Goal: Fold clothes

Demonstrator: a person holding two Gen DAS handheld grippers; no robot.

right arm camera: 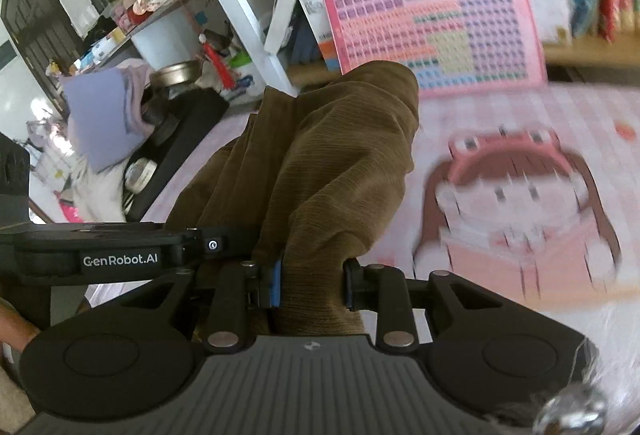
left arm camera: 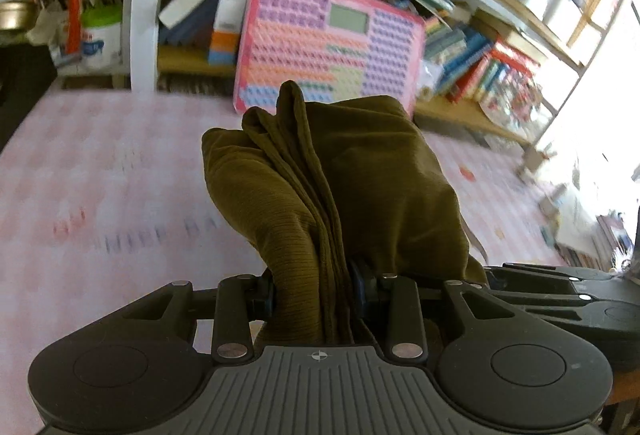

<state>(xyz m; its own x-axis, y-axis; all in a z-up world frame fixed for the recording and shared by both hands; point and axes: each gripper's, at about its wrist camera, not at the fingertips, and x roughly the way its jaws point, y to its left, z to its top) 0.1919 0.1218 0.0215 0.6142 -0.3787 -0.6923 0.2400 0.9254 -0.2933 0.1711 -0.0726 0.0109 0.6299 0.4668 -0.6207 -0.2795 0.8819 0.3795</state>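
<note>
While both tools grip the cloth: the olive-brown ribbed garment (left arm camera: pixel 332 191) hangs bunched in the air above the pink checked bedsheet (left arm camera: pixel 100 175), not lying on it.
Left tool (left arm camera: pixel 314 299): closed down on a thick gather of the garment, folds pressed between its two pads.
Right tool (right arm camera: pixel 312 285): likewise clamped on a wad of the same garment (right arm camera: pixel 320 171), just beside the left tool, whose black body shows at the left edge of the right wrist view.
Step in hand, as I judge it: carrying or shaking out the garment before laying it flat.
How to do it well: draw the tools apart so the cloth spreads, then lower it onto the middle of the bed, clear of the pink keyboard toy (right arm camera: pixel 432 23) leaning at the far edge.
Risk: gripping bunched layers may leave creases.
Green-lidded white tub (left arm camera: pixel 102 35): on the shelf at the far left, holding pens and brushes.
Metal bowl (right arm camera: pixel 176 73): contents cannot be seen.
</note>
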